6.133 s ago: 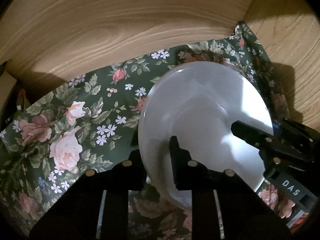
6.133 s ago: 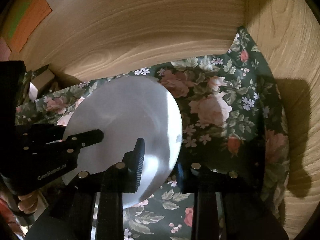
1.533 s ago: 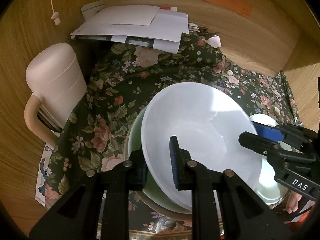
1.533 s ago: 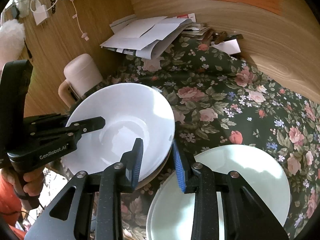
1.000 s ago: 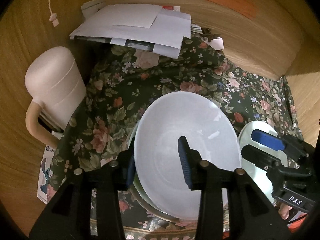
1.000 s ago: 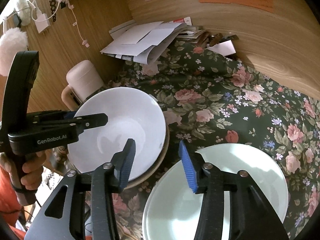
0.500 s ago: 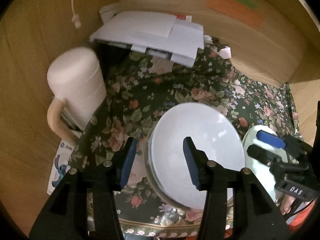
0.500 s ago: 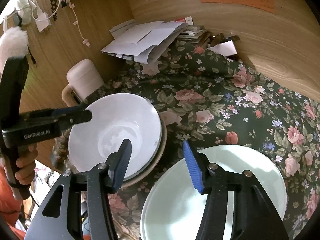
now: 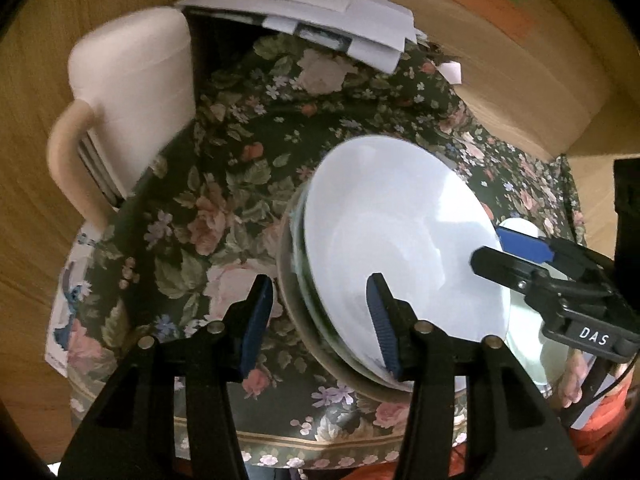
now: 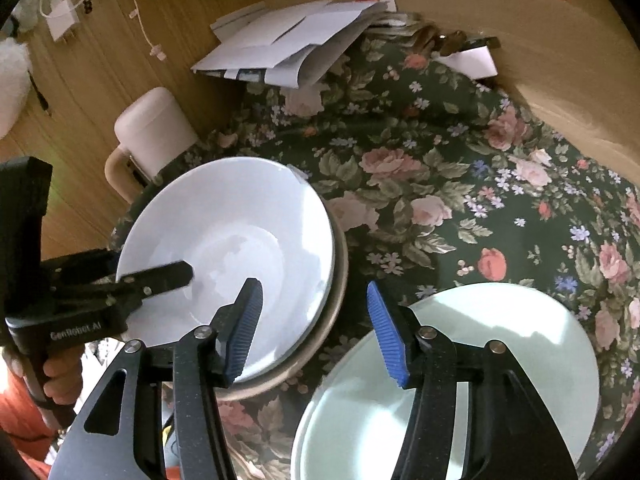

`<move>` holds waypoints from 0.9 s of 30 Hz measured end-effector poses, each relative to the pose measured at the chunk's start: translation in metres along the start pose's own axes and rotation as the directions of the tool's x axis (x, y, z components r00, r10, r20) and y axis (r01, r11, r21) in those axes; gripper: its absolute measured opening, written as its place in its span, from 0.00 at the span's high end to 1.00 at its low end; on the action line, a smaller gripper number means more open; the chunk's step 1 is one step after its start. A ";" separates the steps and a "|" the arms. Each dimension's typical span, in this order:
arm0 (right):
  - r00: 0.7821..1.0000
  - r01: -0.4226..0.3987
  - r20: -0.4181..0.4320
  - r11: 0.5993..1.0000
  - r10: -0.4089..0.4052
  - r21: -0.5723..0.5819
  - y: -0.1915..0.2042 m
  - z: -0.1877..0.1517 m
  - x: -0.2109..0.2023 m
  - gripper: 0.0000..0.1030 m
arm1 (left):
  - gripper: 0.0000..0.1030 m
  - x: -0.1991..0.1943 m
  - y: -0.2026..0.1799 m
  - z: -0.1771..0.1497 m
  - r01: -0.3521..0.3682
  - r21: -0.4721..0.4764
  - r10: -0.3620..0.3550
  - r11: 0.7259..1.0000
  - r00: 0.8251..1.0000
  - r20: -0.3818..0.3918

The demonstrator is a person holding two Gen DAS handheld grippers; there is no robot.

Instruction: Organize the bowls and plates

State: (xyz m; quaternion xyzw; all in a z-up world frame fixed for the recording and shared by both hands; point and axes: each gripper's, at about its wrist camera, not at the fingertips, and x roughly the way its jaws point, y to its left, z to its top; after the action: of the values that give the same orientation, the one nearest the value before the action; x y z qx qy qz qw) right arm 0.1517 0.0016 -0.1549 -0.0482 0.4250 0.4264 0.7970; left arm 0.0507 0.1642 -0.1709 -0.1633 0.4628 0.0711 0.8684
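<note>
A white bowl (image 9: 396,240) (image 10: 228,248) sits on top of a stack of bowls, with a beige rim (image 10: 336,292) showing beneath it, on a dark floral tablecloth (image 10: 440,184). A pale green plate (image 10: 460,364) lies to its right, its edge also in the left wrist view (image 9: 524,340). My left gripper (image 9: 320,320) is open and straddles the stack's near-left rim without gripping it. My right gripper (image 10: 316,328) is open and empty above the gap between stack and plate.
A cream lidded jug (image 9: 128,92) (image 10: 152,128) with a handle stands at the left by the wooden wall. A pile of papers (image 10: 296,40) lies at the back. Wooden walls enclose the back and sides. The cloth's front edge (image 9: 320,444) hangs near me.
Both grippers let go of the white bowl, which now rests on the stack, and opened. Both have drawn back slightly; the left one has shifted left.
</note>
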 end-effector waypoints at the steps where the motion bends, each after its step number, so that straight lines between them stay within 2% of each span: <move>1: 1.000 0.000 -0.008 1.000 0.000 -0.003 0.001 0.001 0.002 0.51 | 0.53 0.003 0.000 -0.001 0.011 -0.003 -0.011 1.000 1.000 -0.009; 2: 1.000 0.002 -0.014 1.000 -0.002 -0.002 0.002 0.001 0.004 0.51 | 0.55 0.005 0.001 -0.001 0.025 -0.013 -0.026 1.000 1.000 -0.017; 3: 1.000 0.006 -0.011 1.000 -0.006 0.006 0.002 0.001 0.005 0.57 | 0.59 0.008 0.002 -0.002 0.041 -0.020 -0.041 0.999 0.999 -0.023; 6: 0.999 0.003 -0.039 1.000 -0.002 0.019 0.001 0.001 0.012 0.68 | 0.62 0.008 0.003 -0.002 0.049 -0.024 -0.049 0.999 0.999 -0.007; 8: 0.998 -0.008 -0.056 1.000 0.010 0.023 0.002 0.000 0.017 0.70 | 0.65 0.009 0.004 -0.003 0.048 -0.023 -0.048 0.999 0.999 0.000; 14: 0.997 0.015 -0.078 1.000 -0.014 0.016 0.007 -0.001 0.027 0.70 | 0.66 0.008 0.003 -0.002 0.048 -0.026 -0.048 0.999 0.999 0.015; 23: 0.997 0.024 -0.077 0.999 -0.020 0.043 0.005 -0.001 0.028 0.70 | 0.65 0.007 -0.007 0.000 -0.043 -0.011 0.043 0.999 0.998 0.040; 27: 0.998 0.022 -0.057 0.998 -0.019 0.058 0.003 -0.002 0.021 0.70 | 0.65 0.006 -0.010 0.003 -0.045 -0.018 0.046 0.999 0.998 0.038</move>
State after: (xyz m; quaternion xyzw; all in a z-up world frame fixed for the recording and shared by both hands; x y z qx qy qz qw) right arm 0.1543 0.0162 -0.1703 -0.0413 0.4590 0.4041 0.7901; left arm 0.0591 0.1561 -0.1722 -0.1587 0.4493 0.0980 0.8737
